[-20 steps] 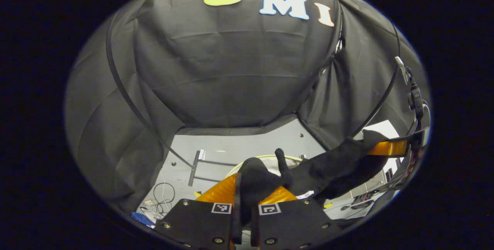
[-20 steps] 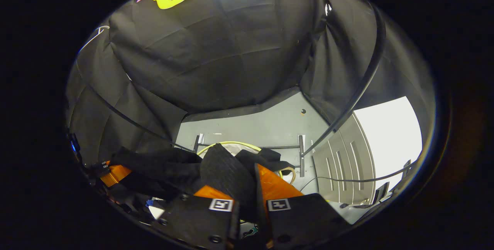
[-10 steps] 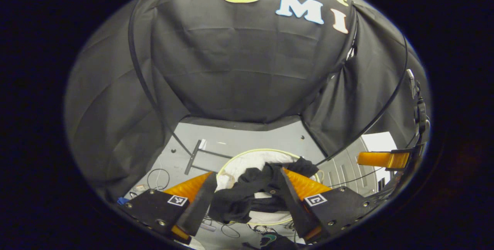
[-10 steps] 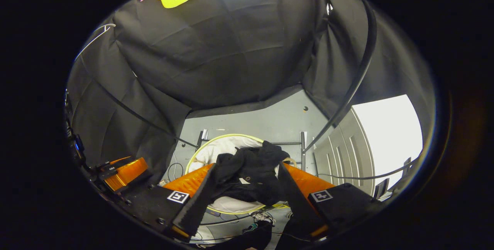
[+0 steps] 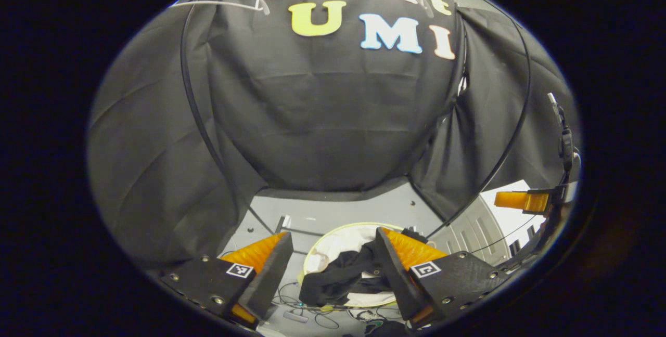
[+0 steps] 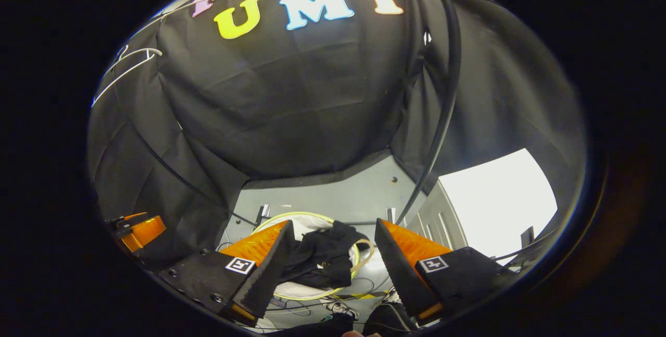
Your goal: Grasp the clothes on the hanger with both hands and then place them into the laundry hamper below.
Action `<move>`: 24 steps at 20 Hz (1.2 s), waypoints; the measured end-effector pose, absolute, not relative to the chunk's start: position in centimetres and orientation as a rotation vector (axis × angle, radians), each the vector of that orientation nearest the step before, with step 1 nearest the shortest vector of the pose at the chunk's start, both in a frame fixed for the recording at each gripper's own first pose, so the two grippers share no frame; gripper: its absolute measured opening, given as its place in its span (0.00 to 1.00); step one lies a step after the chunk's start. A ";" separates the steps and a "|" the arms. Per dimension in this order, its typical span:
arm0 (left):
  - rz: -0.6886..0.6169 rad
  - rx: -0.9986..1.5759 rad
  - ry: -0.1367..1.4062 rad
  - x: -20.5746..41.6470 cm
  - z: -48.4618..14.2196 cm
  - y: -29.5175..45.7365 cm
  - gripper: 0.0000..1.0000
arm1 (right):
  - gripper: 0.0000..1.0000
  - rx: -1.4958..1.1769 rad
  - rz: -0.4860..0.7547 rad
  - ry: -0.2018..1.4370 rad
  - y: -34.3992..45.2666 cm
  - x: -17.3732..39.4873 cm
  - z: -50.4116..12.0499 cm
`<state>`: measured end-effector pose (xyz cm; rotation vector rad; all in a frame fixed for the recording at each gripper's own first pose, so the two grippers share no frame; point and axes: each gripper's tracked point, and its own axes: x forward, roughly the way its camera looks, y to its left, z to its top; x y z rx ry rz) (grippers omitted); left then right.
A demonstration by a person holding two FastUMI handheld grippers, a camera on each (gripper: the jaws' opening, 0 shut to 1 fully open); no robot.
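Left gripper view looks down between the two spread fingers of the left gripper (image 5: 333, 259), which stands wide apart with nothing between its fingers. Just beyond the fingertips, on the grey floor (image 5: 333, 207), sits the laundry hamper (image 5: 333, 229), a round white one with a pale yellow rim. The black clothes (image 5: 343, 277) lie crumpled inside the hamper, one fold draped toward its near rim, free of both fingers. Loose cables (image 5: 307, 316) lie on the floor on the near side of the hamper, and a dark metal rack foot (image 5: 283, 224) lies on the floor just past the hamper's far left rim. Well to the right of the hamper, at the edge of the picture, part of the right gripper (image 5: 520, 201) shows, too little to tell how its fingers stand from there. Behind the hamper the black cloth wall (image 5: 333, 118) rises, and high above it a white wire hanger (image 5: 229, 3) hangs bare. Right gripper view gives the same order: the right gripper (image 6: 333, 254) is spread wide and holds nothing, the hamper (image 6: 312, 217) lies just past its fingertips with the clothes (image 6: 322, 259) heaped in it and spilling toward the right rim. Far to the left of the hamper part of the left gripper (image 6: 138, 230) shows. Beyond the hamper are the floor (image 6: 333, 196) and the cloth wall (image 6: 291, 108), with the hanger (image 6: 130, 64) high at the left.
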<state>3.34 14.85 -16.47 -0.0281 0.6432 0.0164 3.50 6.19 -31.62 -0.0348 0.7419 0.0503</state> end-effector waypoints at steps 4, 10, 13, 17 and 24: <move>0.003 0.005 0.551 4.8 -14.8 14.8 0.93 | 0.98 0.010 0.034 0.672 4.9 3.8 -28.3; 0.006 0.073 0.407 7.2 -12.0 15.1 0.92 | 0.98 -0.027 0.012 0.505 1.8 6.1 -22.1; 0.011 0.078 0.321 8.6 -10.3 14.6 0.92 | 0.98 -0.016 0.010 0.426 0.6 7.2 -18.6; 0.013 0.059 0.198 10.6 -7.6 13.7 0.92 | 0.92 -0.049 -0.031 0.296 -1.5 7.8 -13.1; 0.051 0.010 -0.006 13.4 -3.0 13.7 0.91 | 0.92 -0.054 -0.027 0.067 -1.5 9.2 -3.3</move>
